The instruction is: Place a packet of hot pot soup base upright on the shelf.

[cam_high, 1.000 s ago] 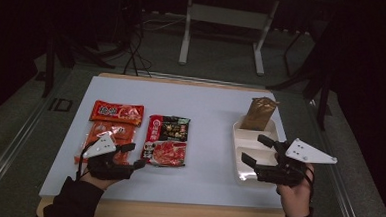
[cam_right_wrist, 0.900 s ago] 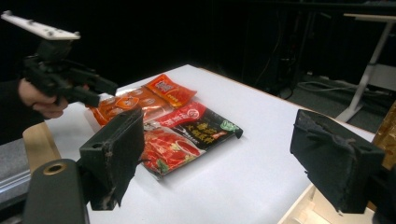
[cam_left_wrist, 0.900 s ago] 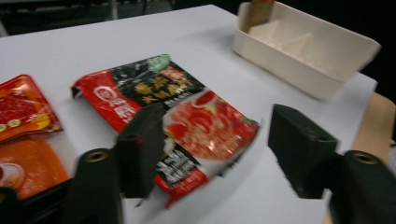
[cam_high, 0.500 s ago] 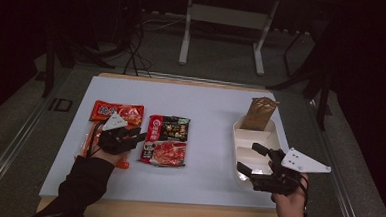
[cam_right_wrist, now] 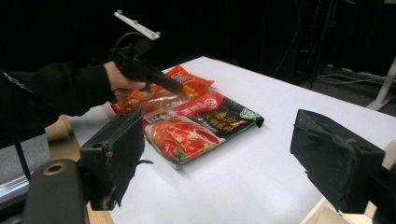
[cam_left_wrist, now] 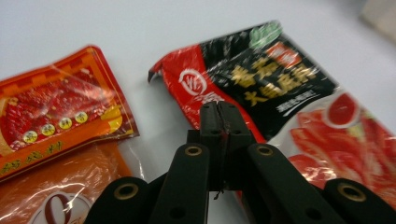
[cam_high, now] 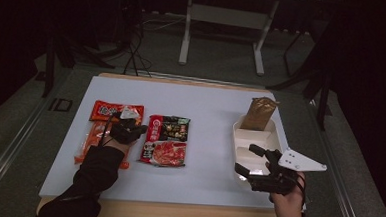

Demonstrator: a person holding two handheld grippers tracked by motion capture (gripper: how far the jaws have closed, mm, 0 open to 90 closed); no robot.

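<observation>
Three flat food packets are counted on the white table (cam_high: 211, 104): one red-and-black packet (cam_high: 165, 139), one red packet (cam_high: 111, 111) and one orange packet (cam_high: 90, 140). One white compartment tray (cam_high: 259, 139) and one brown pouch (cam_high: 258, 113) are counted. Two grippers are seen, the left gripper (cam_high: 140, 129) and the right gripper (cam_high: 247, 159).

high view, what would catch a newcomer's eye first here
The bright snack packets on the white table stand out first: the red-and-black packet near the middle and the orange packets to its left. The left gripper has just been closing, and its jaws now meet at the red-and-black packet's near edge; whether they pinch the film is unclear. At right, the right gripper hangs open over a white divided tray with a brown pouch at its far end.
</observation>
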